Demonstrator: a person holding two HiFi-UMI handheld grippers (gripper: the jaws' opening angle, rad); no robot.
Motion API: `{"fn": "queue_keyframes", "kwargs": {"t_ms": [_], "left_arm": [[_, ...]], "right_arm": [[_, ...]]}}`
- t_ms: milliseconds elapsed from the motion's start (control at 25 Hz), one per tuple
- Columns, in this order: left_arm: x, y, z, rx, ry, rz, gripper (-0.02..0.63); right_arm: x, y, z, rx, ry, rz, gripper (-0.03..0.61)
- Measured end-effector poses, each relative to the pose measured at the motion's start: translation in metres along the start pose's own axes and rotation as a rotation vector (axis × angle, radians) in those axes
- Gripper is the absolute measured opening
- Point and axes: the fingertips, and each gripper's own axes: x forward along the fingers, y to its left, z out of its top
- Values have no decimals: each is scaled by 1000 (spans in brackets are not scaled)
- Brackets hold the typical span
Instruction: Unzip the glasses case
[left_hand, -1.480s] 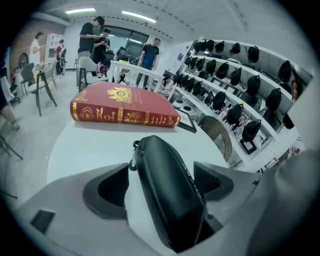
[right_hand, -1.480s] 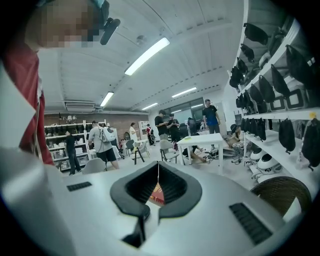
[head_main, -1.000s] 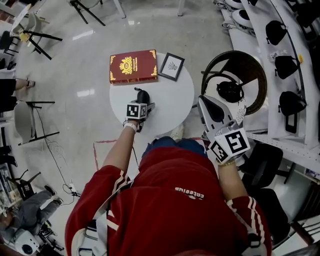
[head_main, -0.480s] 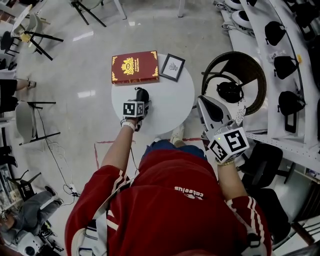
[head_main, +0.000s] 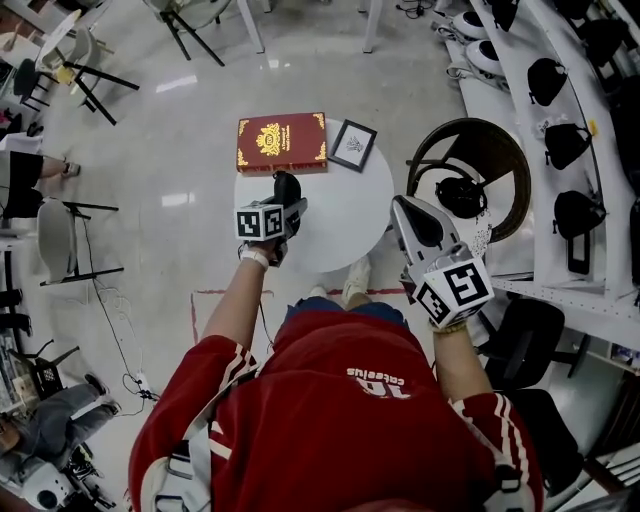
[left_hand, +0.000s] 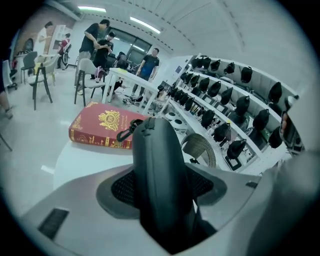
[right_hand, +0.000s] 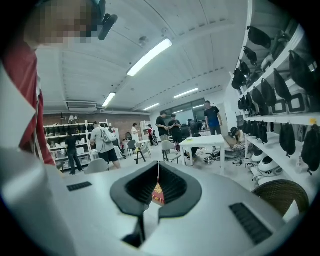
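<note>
Head view: left gripper held case over table, nr book; right gripper off table's edge.
Left gripper view: jaws closing, pinching case betw. pads.
Right gripper view: jaws pressed together, empty.
</note>
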Motion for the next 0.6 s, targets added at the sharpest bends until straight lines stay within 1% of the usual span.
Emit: {"fn": "queue_keyframes", "kwargs": {"t_ms": [120, 280, 400, 520, 600], "left_arm": [[-26, -11, 16, 51, -56, 1, 276], [-73, -26, 39, 131, -151, 24, 276], [-109, -39, 56, 153, -228, 12, 278], [-145, -56, 73, 168, -315, -17, 276], [-168, -67, 82, 163, -369, -46, 276]], "right_arm": [[-1, 10, 3, -14, -4, 8, 15], [-7, 32, 12, -34, -20, 25, 15], [-10, 50, 17, -46, -43, 37, 15], [-15, 65, 23, -61, -71, 43, 15], [-19, 75, 27, -64, -91, 47, 15]]}}
